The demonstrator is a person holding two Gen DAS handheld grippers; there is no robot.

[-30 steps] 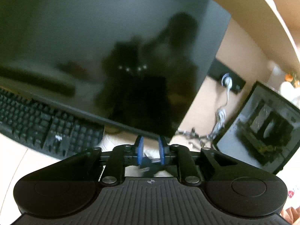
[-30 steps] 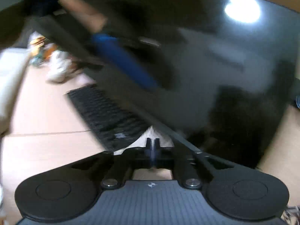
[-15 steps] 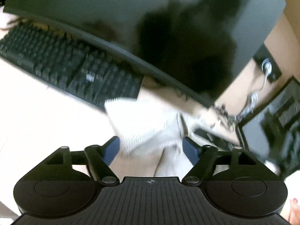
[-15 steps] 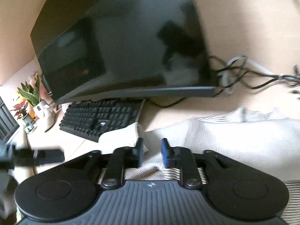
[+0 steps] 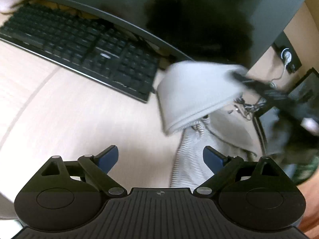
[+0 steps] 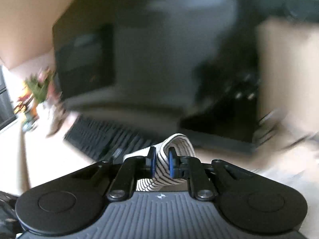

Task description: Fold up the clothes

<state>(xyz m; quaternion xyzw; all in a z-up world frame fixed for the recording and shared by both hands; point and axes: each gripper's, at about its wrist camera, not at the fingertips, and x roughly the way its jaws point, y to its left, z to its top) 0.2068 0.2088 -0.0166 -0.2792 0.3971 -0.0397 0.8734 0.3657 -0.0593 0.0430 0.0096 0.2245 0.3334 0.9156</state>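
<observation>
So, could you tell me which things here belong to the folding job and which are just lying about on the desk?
Part of the job:
- striped garment
- right gripper, jaws closing on a fold of it
- left gripper, jaws opening, pads clear of the cloth

Just lying about:
- keyboard
- monitor
- cables
- potted plant

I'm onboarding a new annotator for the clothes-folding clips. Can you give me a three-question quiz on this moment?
1. True or false: the right gripper has the striped garment between its pads.
2. What lies directly behind the garment on the desk? A) keyboard B) book C) plate
3. Fill in: the left gripper grips ____.

Key: 1 true, with its jaws closing on a fold. 2 A. 3 nothing; its jaws are opening wide.
</observation>
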